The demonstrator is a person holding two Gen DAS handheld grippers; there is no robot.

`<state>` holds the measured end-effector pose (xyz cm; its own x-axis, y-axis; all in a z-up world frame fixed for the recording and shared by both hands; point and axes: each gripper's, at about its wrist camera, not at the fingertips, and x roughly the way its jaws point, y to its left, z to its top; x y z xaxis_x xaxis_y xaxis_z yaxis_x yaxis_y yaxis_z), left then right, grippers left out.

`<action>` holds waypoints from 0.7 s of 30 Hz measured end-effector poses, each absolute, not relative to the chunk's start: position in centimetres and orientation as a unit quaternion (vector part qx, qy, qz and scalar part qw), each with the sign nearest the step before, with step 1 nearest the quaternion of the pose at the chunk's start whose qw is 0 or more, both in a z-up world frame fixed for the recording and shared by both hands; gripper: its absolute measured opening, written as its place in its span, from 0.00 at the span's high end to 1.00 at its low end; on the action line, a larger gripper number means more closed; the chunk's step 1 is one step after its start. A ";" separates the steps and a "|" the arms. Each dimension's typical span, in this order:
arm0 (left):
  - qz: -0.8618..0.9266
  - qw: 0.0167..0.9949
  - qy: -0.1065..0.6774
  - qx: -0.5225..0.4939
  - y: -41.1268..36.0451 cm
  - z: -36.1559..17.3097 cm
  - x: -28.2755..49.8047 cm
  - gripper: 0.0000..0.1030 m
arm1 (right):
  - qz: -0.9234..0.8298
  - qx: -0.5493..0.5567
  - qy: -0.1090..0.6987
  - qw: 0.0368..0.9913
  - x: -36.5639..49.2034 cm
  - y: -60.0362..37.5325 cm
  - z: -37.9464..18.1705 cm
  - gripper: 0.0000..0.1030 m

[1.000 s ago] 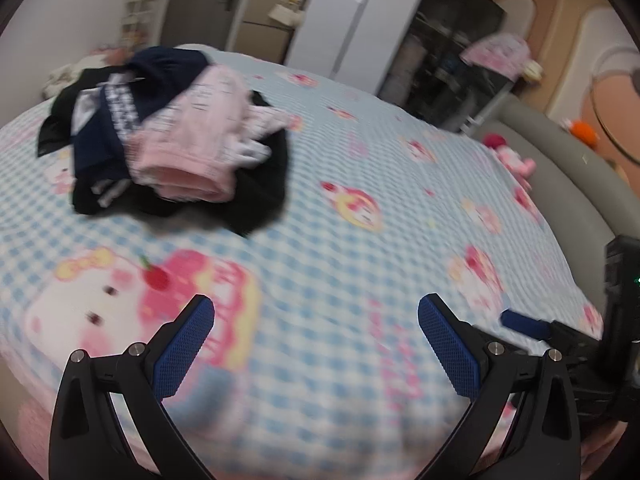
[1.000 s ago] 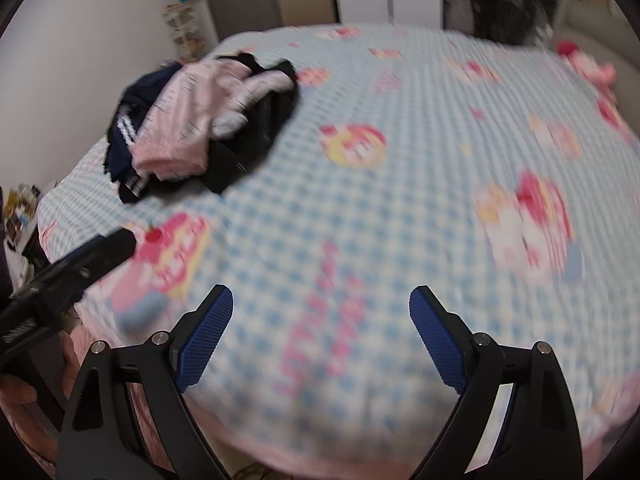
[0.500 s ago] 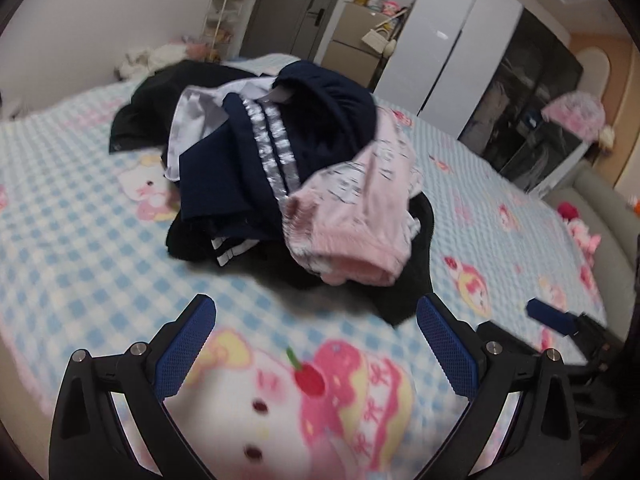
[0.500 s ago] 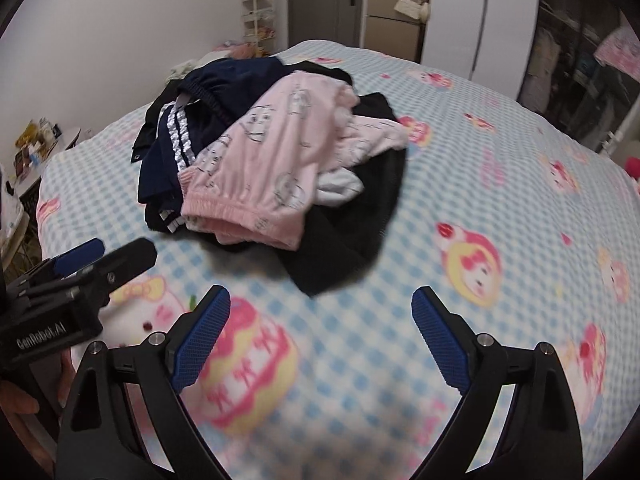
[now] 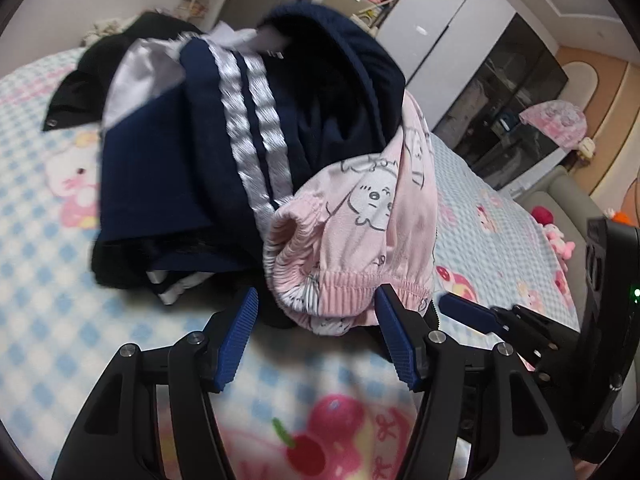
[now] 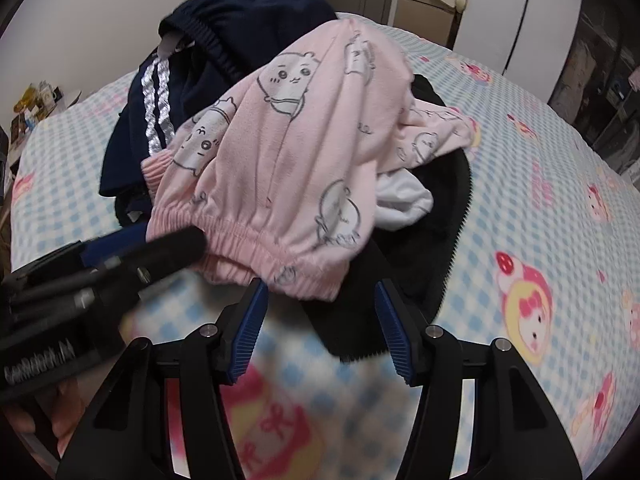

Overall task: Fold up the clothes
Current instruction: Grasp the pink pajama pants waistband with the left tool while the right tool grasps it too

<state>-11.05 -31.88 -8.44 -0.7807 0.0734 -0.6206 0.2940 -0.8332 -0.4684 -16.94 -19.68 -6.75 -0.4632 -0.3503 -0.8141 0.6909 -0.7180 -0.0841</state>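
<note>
Several garments lie heaped, none folded: pink pyjama bottoms [image 6: 288, 152] over navy striped trousers [image 5: 224, 128] (black jacket beneath). Left gripper [image 5: 316, 336] and right gripper [image 6: 320, 328], jaws spread, hold nothing.

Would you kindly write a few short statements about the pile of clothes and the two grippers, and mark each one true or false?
1. The pink cartoon-print garment with the elastic waistband lies on top of the clothes pile. True.
2. The left gripper is shut on the pink waistband. False: its jaws are open, just short of the waistband, holding nothing.
3. The navy garment with two silver stripes lies in the same pile, beside the pink one. True.
4. The pile rests on a bare wooden floor. False: it rests on a blue-and-white checked bedspread with cartoon prints.
5. The right gripper is open. True.
</note>
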 end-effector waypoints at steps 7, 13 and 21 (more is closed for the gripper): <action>-0.910 0.026 0.277 0.307 -30.9 -7.8 -12.1 0.72 | -0.834 0.397 0.192 0.330 -17.2 -20.8 -6.4 0.85; -0.912 -0.027 0.279 0.300 -29.6 -6.1 -12.8 0.74 | -0.865 0.352 0.186 0.304 -15.8 -17.4 -3.5 0.95; -0.919 -0.086 0.222 0.316 -22.3 -3.2 -12.3 0.90 | -0.893 0.336 0.145 0.263 -12.9 -8.7 0.1 0.95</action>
